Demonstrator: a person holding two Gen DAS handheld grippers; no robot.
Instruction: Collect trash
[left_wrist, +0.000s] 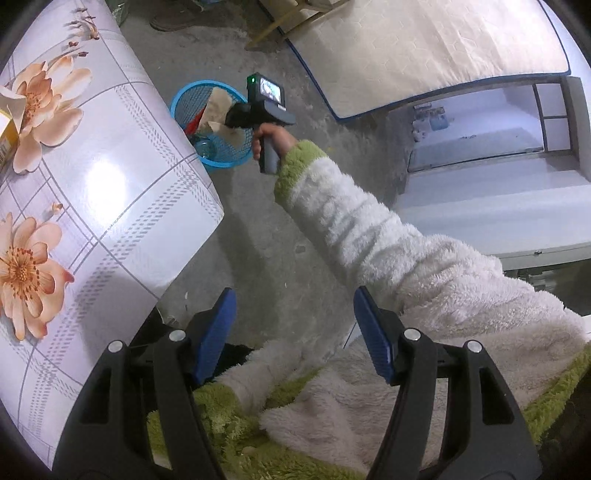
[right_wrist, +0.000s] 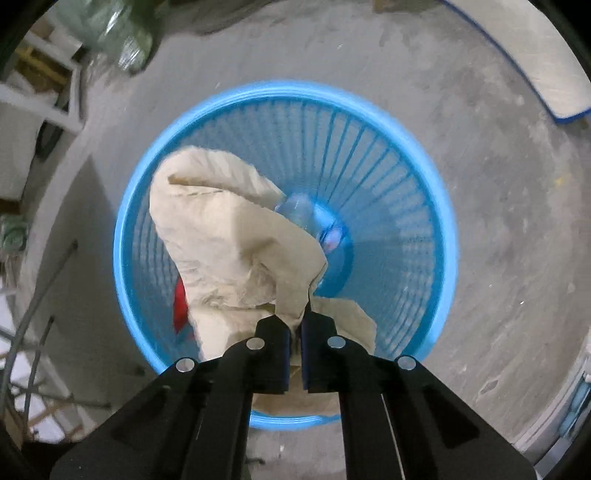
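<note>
Left wrist view: the left gripper (left_wrist: 291, 328) fills the bottom of the frame, its blue pads (left_wrist: 216, 332) standing well apart with nothing between them, so this claw is open. Behind the pads lies a fluffy white and green garment. A white fleece sleeve (left_wrist: 388, 240) with a green cuff runs from the lower right up to the middle, where a hand (left_wrist: 275, 138) holds the handle of the right gripper (left_wrist: 236, 118), which points down over a blue basket (left_wrist: 184, 99) on the grey concrete floor (left_wrist: 258, 229). Crumpled beige paper (left_wrist: 219, 101) and something red show inside the basket. The left side of the frame is taken by a table (left_wrist: 122, 155) covered in a pale cloth with orange flowers; a yellow and white carton (left_wrist: 9, 125) sits at its far left edge. A white mattress (left_wrist: 424, 48) with blue piping lies at the upper right.

Right wrist view: the camera looks straight down into the blue basket (right_wrist: 406, 155) at the centre of the frame. The right gripper (right_wrist: 295, 332) has its jaws closed on a fold of the crumpled beige paper (right_wrist: 229, 229), which spreads up and left across the basket's inside. A red scrap (right_wrist: 181, 306) shows beside the paper at lower left, and a clear plastic bottle (right_wrist: 303, 210), blurred, lies near the basket's bottom
</note>
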